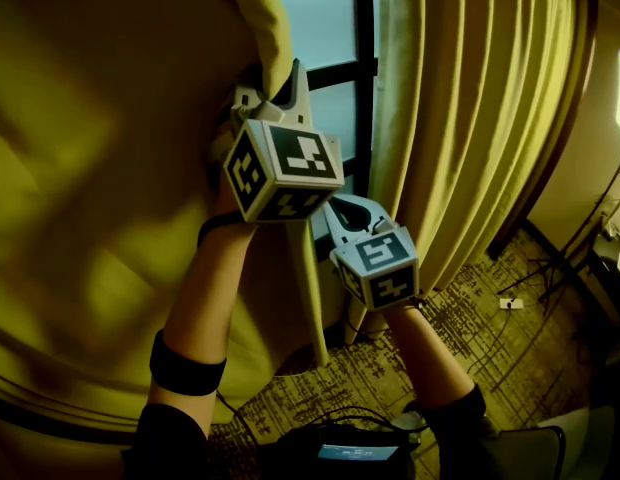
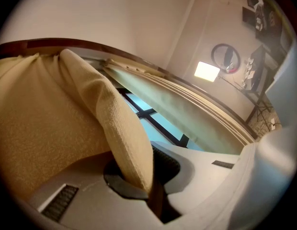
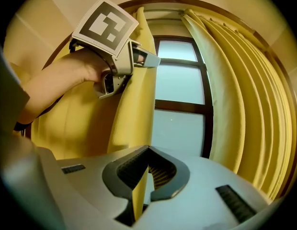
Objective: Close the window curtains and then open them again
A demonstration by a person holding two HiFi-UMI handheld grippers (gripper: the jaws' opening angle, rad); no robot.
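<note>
The left yellow curtain (image 1: 100, 198) fills the left of the head view, and its inner edge hangs in front of the window (image 1: 325, 23). High on that edge, my left gripper (image 1: 290, 76) is shut on a fold. The left gripper view shows this fold of curtain (image 2: 115, 128) pinched between the jaws of the left gripper (image 2: 146, 176). My right gripper (image 1: 343, 208) is shut on the same edge lower down. In the right gripper view, the thin curtain edge (image 3: 136, 104) runs into the right gripper (image 3: 144, 176). The left gripper (image 3: 147, 57) shows above it there. The right curtain (image 1: 470, 118) hangs gathered, with glass showing between the two.
A dark window frame bar (image 1: 362, 68) crosses behind the grippers. Cables (image 1: 535, 293) lie on the patterned carpet (image 1: 460, 338) at the right. A dark device (image 1: 355, 455) sits low at the person's front. A lit wall lamp (image 2: 207, 71) shows in the left gripper view.
</note>
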